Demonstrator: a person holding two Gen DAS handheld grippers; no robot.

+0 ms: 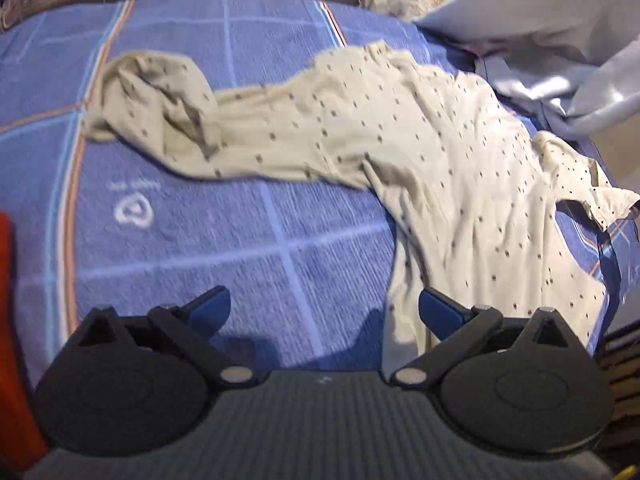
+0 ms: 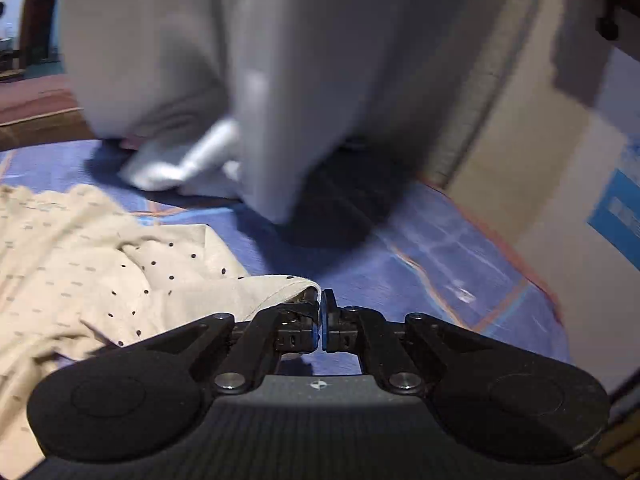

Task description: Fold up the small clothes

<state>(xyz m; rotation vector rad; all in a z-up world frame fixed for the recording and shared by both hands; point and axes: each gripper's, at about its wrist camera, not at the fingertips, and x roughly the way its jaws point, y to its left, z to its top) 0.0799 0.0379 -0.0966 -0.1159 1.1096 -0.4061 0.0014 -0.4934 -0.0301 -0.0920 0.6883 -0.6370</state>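
Cream dotted cotton garment point(image 1: 400, 140) crumpled and twisted across blue checked bedspread point(image 1: 240, 240), left gripper point(image 1: 324, 312) held wide apart, right gripper point(image 2: 321, 312) clamped on garment's edge

Blue checked bedspread point(image 1: 192, 240): bears a white heart-shaped logo point(image 1: 134, 212) with a short line of white lettering above it, too blurred to read.
Blue panel point(image 2: 620, 216) on the pale wall, right wrist view: carries light marks, blurred, unreadable.
Readable text: none in either view.
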